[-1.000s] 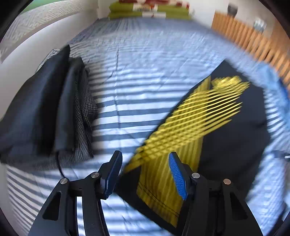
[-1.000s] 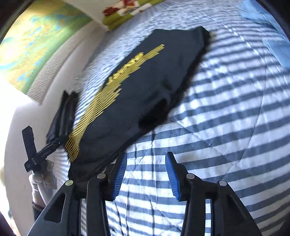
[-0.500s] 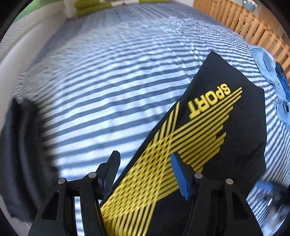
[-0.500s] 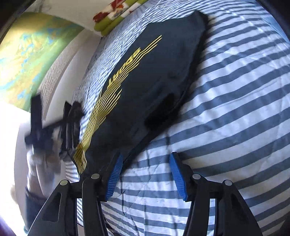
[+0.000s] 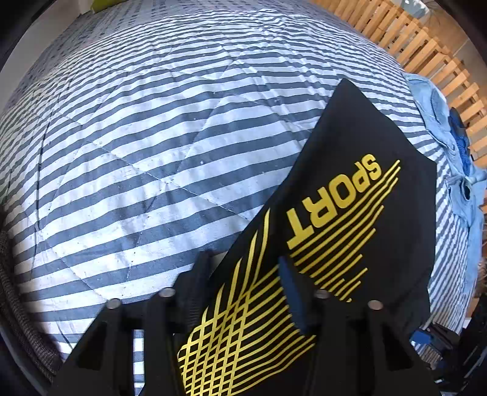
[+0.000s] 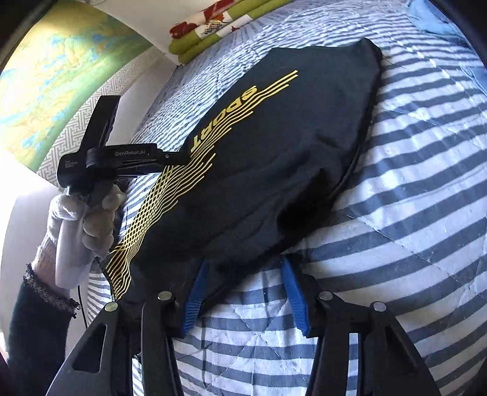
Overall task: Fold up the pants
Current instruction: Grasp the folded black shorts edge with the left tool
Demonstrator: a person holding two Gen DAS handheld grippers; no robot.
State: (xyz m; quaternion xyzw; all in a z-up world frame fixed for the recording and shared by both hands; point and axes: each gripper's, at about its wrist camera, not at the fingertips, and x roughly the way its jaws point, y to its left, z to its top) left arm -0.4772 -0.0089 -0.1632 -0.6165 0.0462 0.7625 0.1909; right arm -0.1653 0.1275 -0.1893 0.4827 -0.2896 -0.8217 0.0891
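Note:
Black pants [image 5: 359, 170] with a yellow SPORT print lie flat on the striped bedspread [image 5: 146, 146]. My left gripper [image 5: 245, 265] points steeply down at their left edge. Its jaws are closing, with the printed cloth between them but no pad pressing on it. In the right wrist view the same pants [image 6: 289, 137] stretch away from me. My right gripper [image 6: 245, 268] straddles their near edge, its jaws also closing and the blue pads [image 6: 194, 292] still apart from the cloth. A white-gloved hand [image 6: 85, 219] holds the left gripper [image 6: 182, 157] at the pants' far side.
A wooden slatted rail [image 5: 426, 45] runs along the bed's right side, with light blue clothes [image 5: 450, 152] beside it. Grey fabric [image 5: 12, 289] shows at the left edge. Folded green bedding [image 6: 219, 27] lies at the head, under a wall with a map mural [image 6: 54, 76].
My left gripper swept right from the stack of dark folded clothes onto the pants' edge, tilted further down, and its jaws narrowed. My right gripper crept closer to the pants' near edge.

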